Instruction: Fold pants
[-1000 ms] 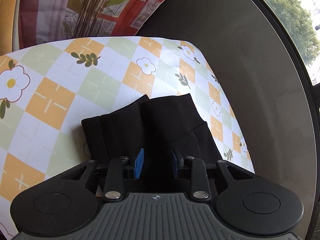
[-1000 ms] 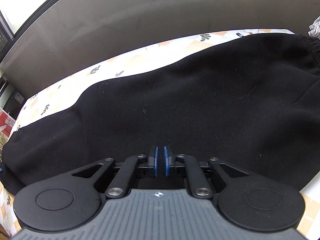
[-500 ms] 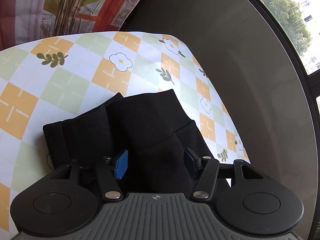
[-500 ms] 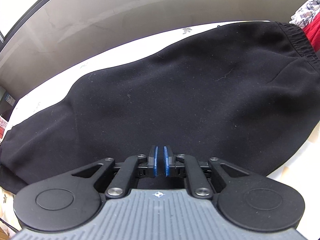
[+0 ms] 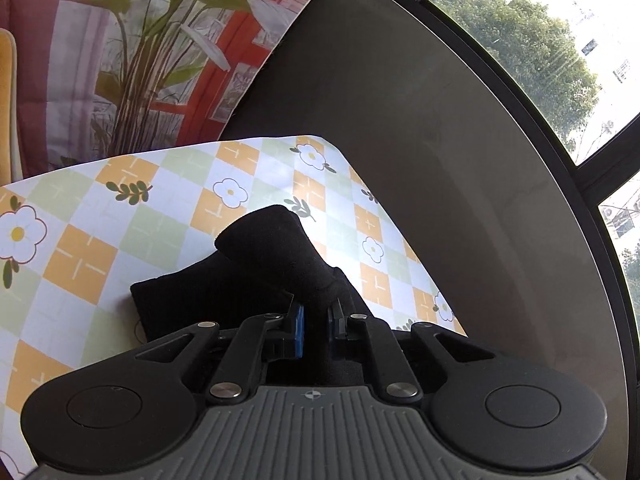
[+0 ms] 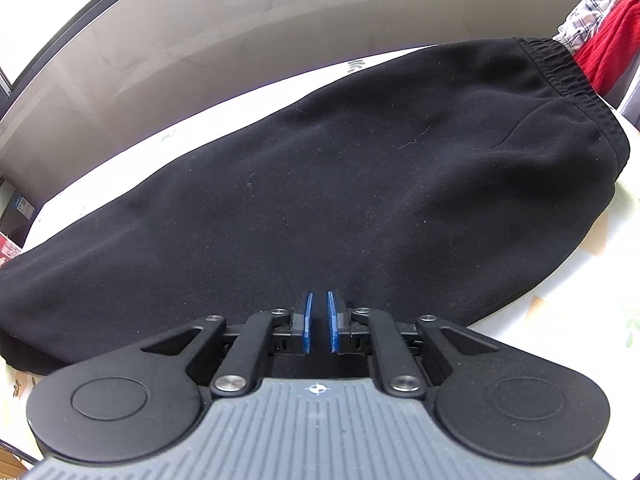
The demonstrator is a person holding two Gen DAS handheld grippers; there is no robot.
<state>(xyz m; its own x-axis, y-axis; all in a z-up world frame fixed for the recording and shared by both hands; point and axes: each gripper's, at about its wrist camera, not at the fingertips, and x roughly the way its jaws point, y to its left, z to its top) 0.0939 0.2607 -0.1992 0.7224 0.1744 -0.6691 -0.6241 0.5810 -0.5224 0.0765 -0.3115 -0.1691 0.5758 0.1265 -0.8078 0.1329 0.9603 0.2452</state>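
well, the table (image 5: 84, 264) is the biggest thing under me, its checked orange, green and white cloth with flowers filling the left and middle of my left view and showing as a pale strip along the top and right edge of my right view. the black pants (image 6: 320, 184) come next: in my right view they lie spread flat across almost the whole frame, the gathered waistband at the upper right, just beside a red cloth (image 6: 608, 52) and a plaid one in the corner. in my left view only the leg ends show, low in the middle; one cuff (image 5: 276, 248) is raised off the cloth and the other lies flat beneath it. a leafy printed curtain (image 5: 160, 48) fills the upper left there, a window (image 5: 540, 40) the upper right. my left claw (image 5: 315, 330) is clamped on the raised cuff's fabric, the blue pads pressing it. my right claw (image 6: 319, 322) sits at the near edge of the pants, pads drawn together with a thin gap; i cannot tell whether fabric is caught between them.
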